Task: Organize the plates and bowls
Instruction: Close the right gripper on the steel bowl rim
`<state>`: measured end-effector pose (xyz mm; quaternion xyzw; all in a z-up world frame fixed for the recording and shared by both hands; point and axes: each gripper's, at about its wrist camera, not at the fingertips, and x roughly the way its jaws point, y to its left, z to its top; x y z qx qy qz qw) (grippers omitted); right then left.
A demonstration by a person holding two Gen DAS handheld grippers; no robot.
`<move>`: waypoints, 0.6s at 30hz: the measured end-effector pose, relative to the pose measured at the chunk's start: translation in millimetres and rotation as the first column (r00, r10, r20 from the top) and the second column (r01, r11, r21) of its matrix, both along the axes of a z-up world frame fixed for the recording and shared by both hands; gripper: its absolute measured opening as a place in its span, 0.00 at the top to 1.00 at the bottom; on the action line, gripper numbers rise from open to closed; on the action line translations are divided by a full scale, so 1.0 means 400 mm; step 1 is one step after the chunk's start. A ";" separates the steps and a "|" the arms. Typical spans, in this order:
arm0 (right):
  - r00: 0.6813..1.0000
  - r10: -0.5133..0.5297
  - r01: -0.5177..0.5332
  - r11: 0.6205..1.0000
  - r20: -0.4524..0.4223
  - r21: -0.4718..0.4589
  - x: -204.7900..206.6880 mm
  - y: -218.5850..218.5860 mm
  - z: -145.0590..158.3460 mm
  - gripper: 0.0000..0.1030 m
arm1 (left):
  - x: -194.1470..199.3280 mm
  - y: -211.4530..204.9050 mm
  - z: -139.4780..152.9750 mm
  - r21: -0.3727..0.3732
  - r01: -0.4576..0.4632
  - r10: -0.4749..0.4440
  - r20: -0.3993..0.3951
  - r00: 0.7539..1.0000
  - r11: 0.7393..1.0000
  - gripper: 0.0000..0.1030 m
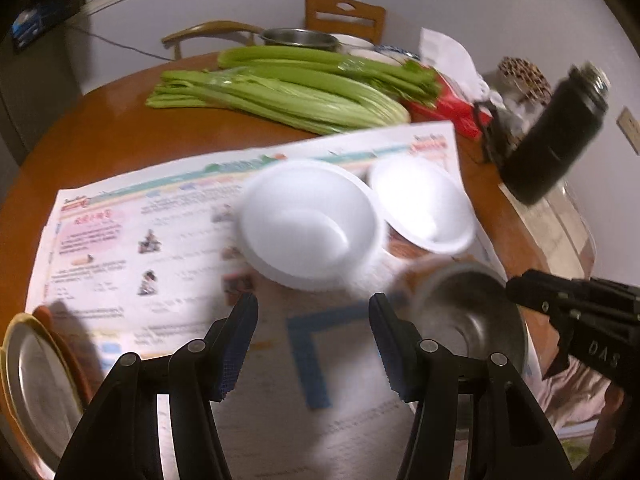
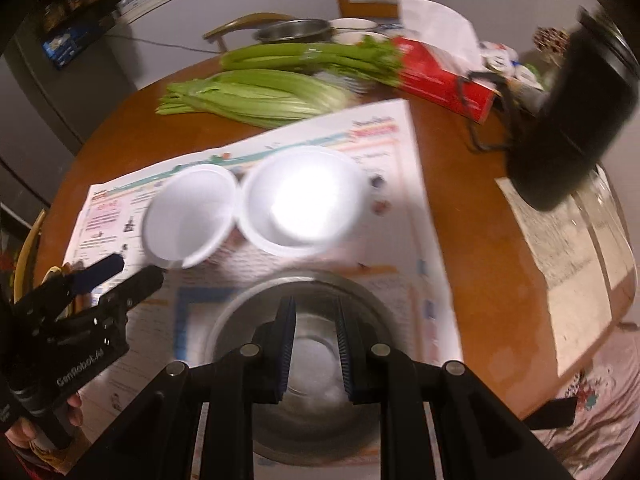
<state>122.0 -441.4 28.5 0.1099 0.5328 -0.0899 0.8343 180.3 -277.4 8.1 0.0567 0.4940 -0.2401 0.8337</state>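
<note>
Two white foam bowls (image 1: 310, 222) (image 1: 420, 200) sit side by side on a printed paper sheet (image 1: 140, 240); they also show in the right wrist view (image 2: 188, 216) (image 2: 304, 208). A steel bowl (image 2: 312, 360) sits near the table's front edge, under my right gripper (image 2: 314, 344), whose jaws stand a little apart over the bowl's inside, gripping nothing. My left gripper (image 1: 314, 344) is open and empty, just short of the nearer foam bowl. A steel plate on a yellow one (image 1: 36, 384) lies at the far left.
Celery stalks (image 1: 280, 88) lie across the back of the round wooden table (image 1: 100, 140). A red tissue box (image 1: 448, 104), a black flask (image 1: 556, 132) and a cable sit at the right. A steel pot (image 1: 298, 36) and chairs stand behind.
</note>
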 end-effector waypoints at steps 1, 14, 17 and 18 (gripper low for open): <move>1.000 -0.014 0.014 1.000 -0.008 0.001 -0.012 -0.015 -0.005 0.81 | -0.008 -0.009 -0.003 0.006 0.008 -0.008 0.000 1.000 1.000 0.42; 0.994 -0.054 0.057 0.998 -0.095 0.025 -0.056 -0.104 -0.093 0.81 | -0.049 -0.085 -0.063 0.058 0.032 -0.031 -0.031 0.999 0.998 0.42; 0.993 -0.043 0.047 0.998 -0.108 0.032 -0.050 -0.105 -0.109 0.81 | -0.049 -0.092 -0.084 0.073 0.036 -0.032 -0.055 0.998 0.997 0.42; 0.993 -0.041 0.045 0.998 -0.110 0.035 -0.049 -0.105 -0.113 0.80 | -0.048 -0.093 -0.091 0.073 0.039 -0.034 -0.062 0.997 0.997 0.42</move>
